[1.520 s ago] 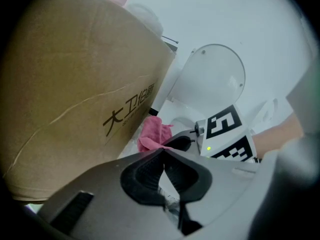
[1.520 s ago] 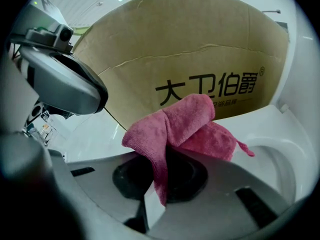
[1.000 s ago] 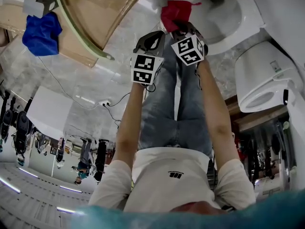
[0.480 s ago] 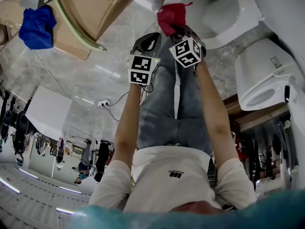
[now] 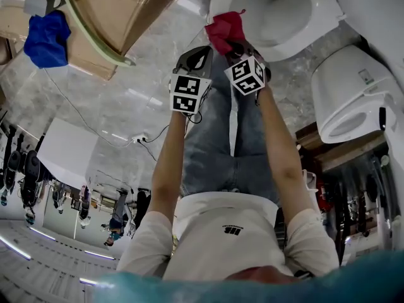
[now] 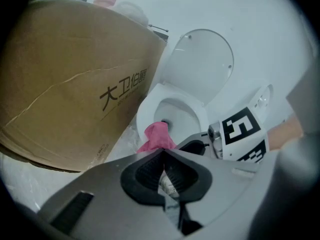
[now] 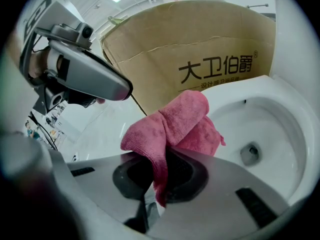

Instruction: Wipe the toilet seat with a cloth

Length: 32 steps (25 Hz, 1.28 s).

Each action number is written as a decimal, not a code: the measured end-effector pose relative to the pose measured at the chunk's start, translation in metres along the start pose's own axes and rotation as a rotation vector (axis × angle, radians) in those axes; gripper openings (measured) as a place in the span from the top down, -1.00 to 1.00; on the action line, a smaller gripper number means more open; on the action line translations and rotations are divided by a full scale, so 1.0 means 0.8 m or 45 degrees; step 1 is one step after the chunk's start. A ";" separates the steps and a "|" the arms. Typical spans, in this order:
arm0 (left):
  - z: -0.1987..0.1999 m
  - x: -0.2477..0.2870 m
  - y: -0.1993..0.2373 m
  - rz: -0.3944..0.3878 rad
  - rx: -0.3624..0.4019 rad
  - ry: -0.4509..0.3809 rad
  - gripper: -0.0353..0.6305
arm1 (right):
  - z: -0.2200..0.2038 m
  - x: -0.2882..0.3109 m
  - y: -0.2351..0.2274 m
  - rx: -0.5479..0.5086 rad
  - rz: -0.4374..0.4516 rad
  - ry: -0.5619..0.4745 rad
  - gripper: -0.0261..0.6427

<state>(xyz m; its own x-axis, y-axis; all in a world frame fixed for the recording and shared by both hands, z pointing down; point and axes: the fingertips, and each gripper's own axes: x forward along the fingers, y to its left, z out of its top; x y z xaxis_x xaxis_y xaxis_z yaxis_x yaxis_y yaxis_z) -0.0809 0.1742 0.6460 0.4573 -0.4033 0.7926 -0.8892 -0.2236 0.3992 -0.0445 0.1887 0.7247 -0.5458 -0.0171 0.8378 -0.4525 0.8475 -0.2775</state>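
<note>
- Since a second ago my right gripper (image 5: 238, 48) has carried the red cloth (image 5: 225, 29) a little along the front rim of the toilet (image 5: 315, 33), and the bowl now sits higher in the head view.
- My left gripper (image 5: 198, 54) has kept its place just beside the right one, on the side away from the bowl.
- My right jaws are clamped on the cloth (image 7: 175, 121). A fold of it runs down between the two dark pads, and the rest bunches up above the right gripper (image 7: 157, 176).
- The bunched part of the cloth hangs over the near edge of the toilet (image 7: 280, 99), with the white basin and its drain behind it. I cannot tell whether the fabric touches the rim.
- My left jaws are together with nothing between them. Only a thin slit shows between the pads of the left gripper (image 6: 165, 171).
- From the left gripper view, the cloth (image 6: 157, 136) lies in front of the toilet (image 6: 145, 115). The lid (image 6: 205, 64) stands raised behind the bowl.
- A large cardboard box (image 6: 75, 84) with dark printed characters stands just beside the toilet. The same cardboard box (image 7: 190, 49) fills the background of the right gripper view.
- A blue cloth (image 5: 45, 40) lies well apart from both grippers, at the far left of the head view.
</note>
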 end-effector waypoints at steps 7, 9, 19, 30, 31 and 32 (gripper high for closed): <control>0.001 0.009 -0.017 -0.037 0.056 0.036 0.86 | -0.024 -0.014 0.005 0.048 -0.001 -0.009 0.87; 0.001 0.012 -0.023 -0.051 0.069 0.046 0.86 | -0.032 -0.018 0.006 0.067 -0.009 -0.015 0.87; -0.004 0.026 -0.055 -0.116 0.145 0.104 0.86 | -0.076 -0.043 -0.001 0.207 -0.050 -0.027 0.87; -0.002 0.041 -0.091 -0.177 0.229 0.150 0.86 | -0.108 -0.070 -0.017 0.310 -0.097 -0.048 0.87; -0.002 0.043 -0.094 -0.182 0.237 0.154 0.86 | -0.111 -0.072 -0.019 0.318 -0.103 -0.050 0.87; -0.002 0.045 -0.097 -0.187 0.245 0.157 0.86 | -0.115 -0.075 -0.021 0.326 -0.109 -0.052 0.87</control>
<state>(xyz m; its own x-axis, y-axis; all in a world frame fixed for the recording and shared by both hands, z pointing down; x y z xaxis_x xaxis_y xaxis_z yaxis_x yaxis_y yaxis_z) 0.0043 0.1785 0.6441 0.5650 -0.2456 0.7877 -0.7888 -0.4407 0.4284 0.0606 0.2239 0.7226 -0.5234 -0.1088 0.8451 -0.6590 0.6804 -0.3205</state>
